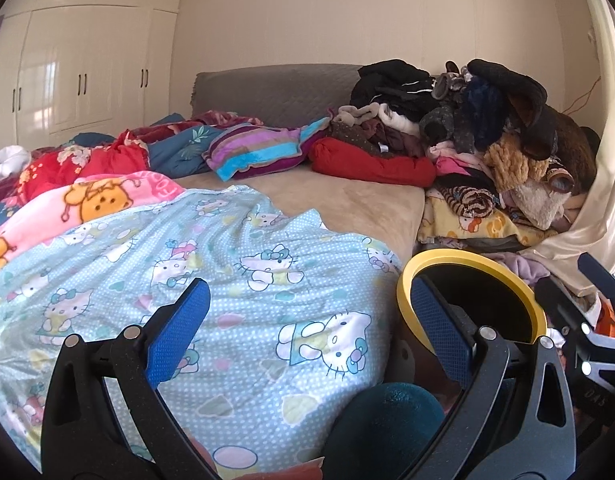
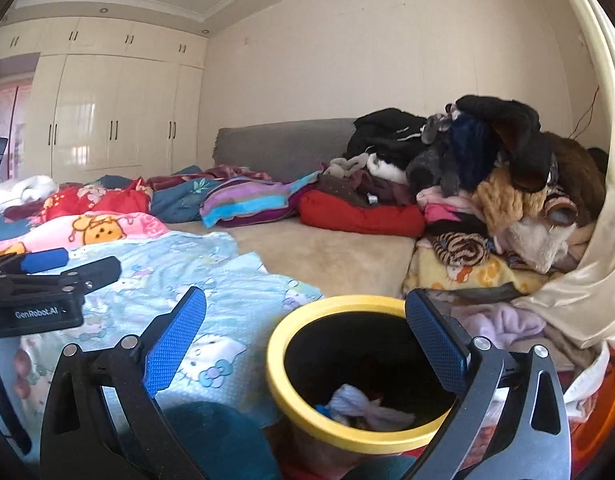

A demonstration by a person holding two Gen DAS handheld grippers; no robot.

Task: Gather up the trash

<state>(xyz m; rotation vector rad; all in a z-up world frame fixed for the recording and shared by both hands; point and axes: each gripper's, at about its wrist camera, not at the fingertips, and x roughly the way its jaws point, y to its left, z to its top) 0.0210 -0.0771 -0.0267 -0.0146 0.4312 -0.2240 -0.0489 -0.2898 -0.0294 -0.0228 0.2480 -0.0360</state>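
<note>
- Both grippers are spread and empty: the left gripper (image 1: 307, 328) hangs over the blue sheet (image 1: 235, 280) at lower centre of its view, and the right gripper (image 2: 305, 334) sits at lower centre of its own view, above the bin (image 2: 279, 376).
- One bin, black inside with a yellow rim, stands beside the bed (image 2: 331, 256), lower right in the left view.
- In the right view the bin holds a pale crumpled scrap (image 2: 355, 404), with something blue beside it; I cannot count the pieces.
- My reading: a drop into the bin looks done, and the step in hand is finding the next piece.
- No loose trash shows on the bed; what lies there is bedding and one clothes pile (image 1: 487, 128) at upper right.
- Next move calls for swinging a spread gripper away from the bin to search, then closing on whatever scrap turns up.
- Also counted: one wardrobe (image 1: 79, 76) at upper left, two pillows by the headboard.
</note>
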